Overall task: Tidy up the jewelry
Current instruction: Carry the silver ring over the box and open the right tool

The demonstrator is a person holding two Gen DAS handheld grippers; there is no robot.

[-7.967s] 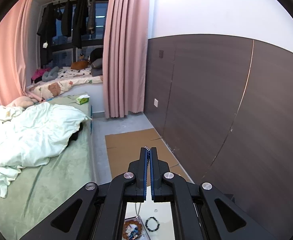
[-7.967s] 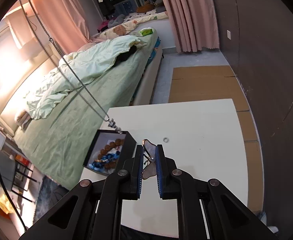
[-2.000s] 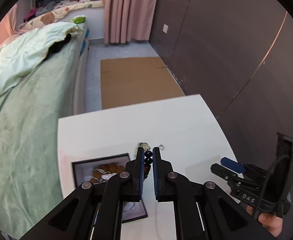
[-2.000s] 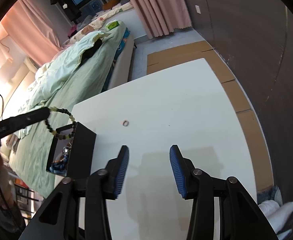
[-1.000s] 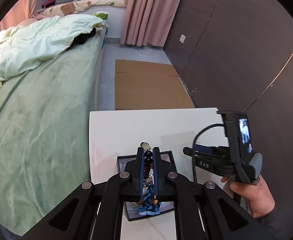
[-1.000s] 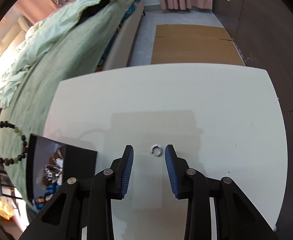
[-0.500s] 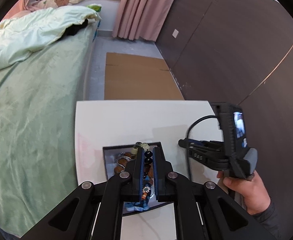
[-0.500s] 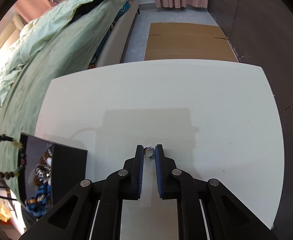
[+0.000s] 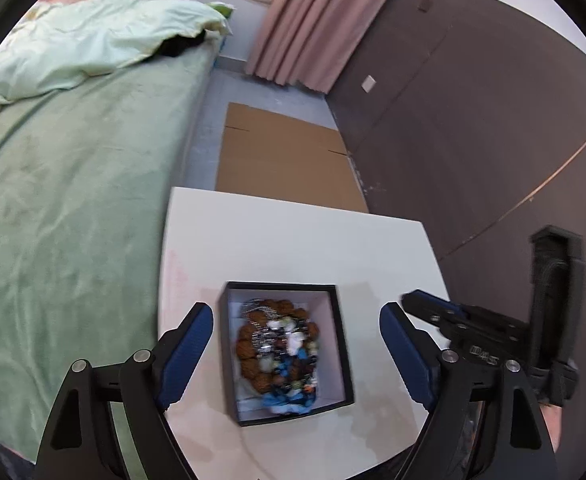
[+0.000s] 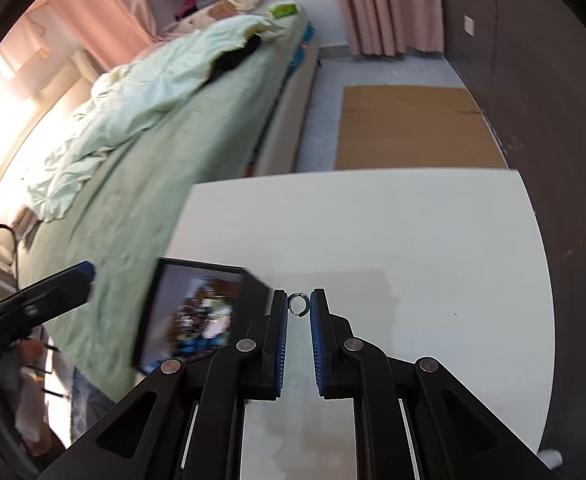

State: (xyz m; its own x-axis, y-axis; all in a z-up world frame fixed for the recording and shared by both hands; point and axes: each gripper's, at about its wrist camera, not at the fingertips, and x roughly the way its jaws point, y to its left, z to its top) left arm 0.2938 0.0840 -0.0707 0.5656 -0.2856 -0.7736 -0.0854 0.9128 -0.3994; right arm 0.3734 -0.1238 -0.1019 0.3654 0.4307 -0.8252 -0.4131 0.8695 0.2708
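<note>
One black rectangular jewelry box (image 9: 345, 360) (beads blurred) lay below the wide-spread left gripper (image 9: 296, 350); the right gripper (image 10: 299, 309) pinched one small silver ring (image 10: 297, 304).

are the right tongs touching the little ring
Touching. The right wrist view shows the small ring pinched between the tips of the right tongs, both blue pads against its sides with no gap, above the white table.

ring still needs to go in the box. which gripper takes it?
Right. The right gripper already pinches the ring just beside the black box. The left gripper hangs open and empty over that box.
</note>
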